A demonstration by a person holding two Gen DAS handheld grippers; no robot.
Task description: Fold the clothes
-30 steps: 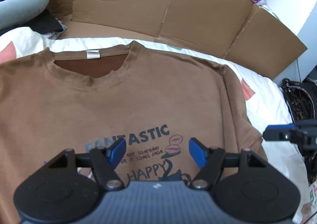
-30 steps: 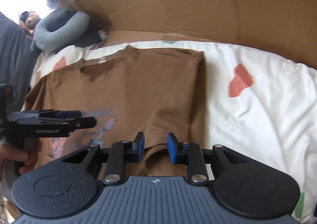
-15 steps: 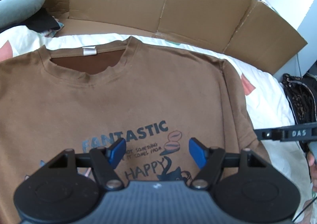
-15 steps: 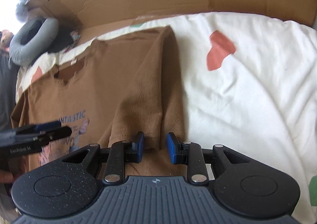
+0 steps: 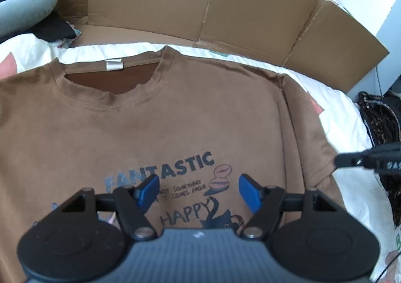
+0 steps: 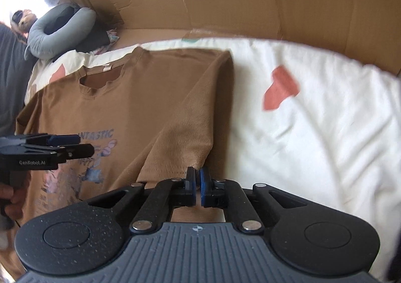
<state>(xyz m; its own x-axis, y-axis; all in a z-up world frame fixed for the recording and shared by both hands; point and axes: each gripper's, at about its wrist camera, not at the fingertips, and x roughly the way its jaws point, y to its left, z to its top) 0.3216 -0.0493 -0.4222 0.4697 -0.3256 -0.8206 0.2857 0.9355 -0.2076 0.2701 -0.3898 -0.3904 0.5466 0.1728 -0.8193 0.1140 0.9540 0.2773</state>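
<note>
Brown short-sleeved cotton T-shirt [image 5: 175, 120] with a blue "FANTASTIC / HAPPY" print lies front-up on my white bedsheet with red-orange patches [image 6: 313, 132], neckline toward the brown corrugated cardboard wall [image 5: 250, 14] at the far edge. My left gripper [image 5: 199, 191] hovers over the chest print, blue pads spread wide, nothing between them. My right gripper [image 6: 197, 186] has its blue pads pressed nearly together, pinching the hem of the shirt's right sleeve, which is lifted off the sheet and pulls up in a ridge from the shoulder. In the right wrist view my left gripper [image 6: 75, 149] shows side-on above the print, hand [image 6: 11, 197] around its handle. Grey U-shaped neck pillow [image 6: 62, 29] sits beyond the shirt's collar on the left.
</note>
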